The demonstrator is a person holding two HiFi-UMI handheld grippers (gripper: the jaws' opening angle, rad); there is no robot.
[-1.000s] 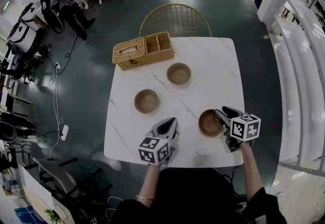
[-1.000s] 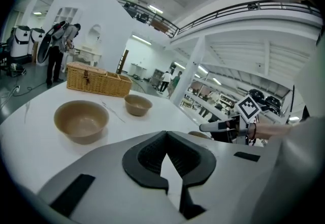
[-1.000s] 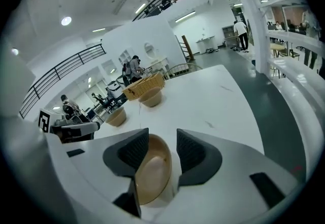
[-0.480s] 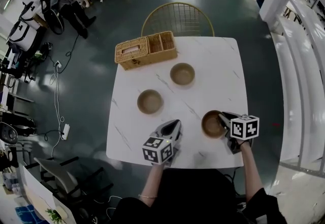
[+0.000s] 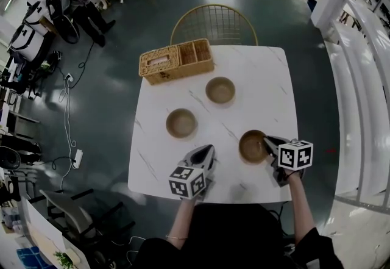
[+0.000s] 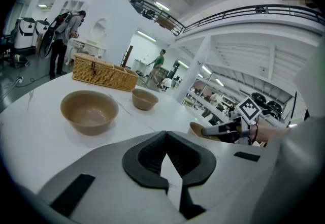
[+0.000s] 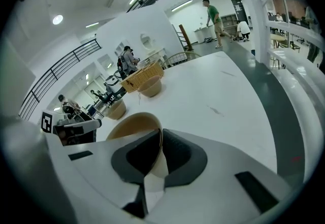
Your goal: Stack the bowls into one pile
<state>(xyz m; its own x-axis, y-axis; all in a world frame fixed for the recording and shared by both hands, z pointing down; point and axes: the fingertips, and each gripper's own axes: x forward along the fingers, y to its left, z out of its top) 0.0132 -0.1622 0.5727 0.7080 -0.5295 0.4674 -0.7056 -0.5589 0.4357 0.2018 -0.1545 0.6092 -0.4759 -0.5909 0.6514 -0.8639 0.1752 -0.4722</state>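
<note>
The right claw (image 7: 159, 139) had just been closing, and its pads (image 7: 185, 156) pinched the rim of the nearest bowl (image 5: 251, 147), which sat at the near right of the worktop (image 5: 268, 78). By judgement, the grasp was made and the lift could follow. The left claw (image 6: 165, 153) was pressed together on nothing. Only the right gripper view showed the rim between the pads. Only the head view showed the middle bowl (image 5: 181, 122) and the far bowl (image 5: 220, 89) well apart, unstacked.
</note>
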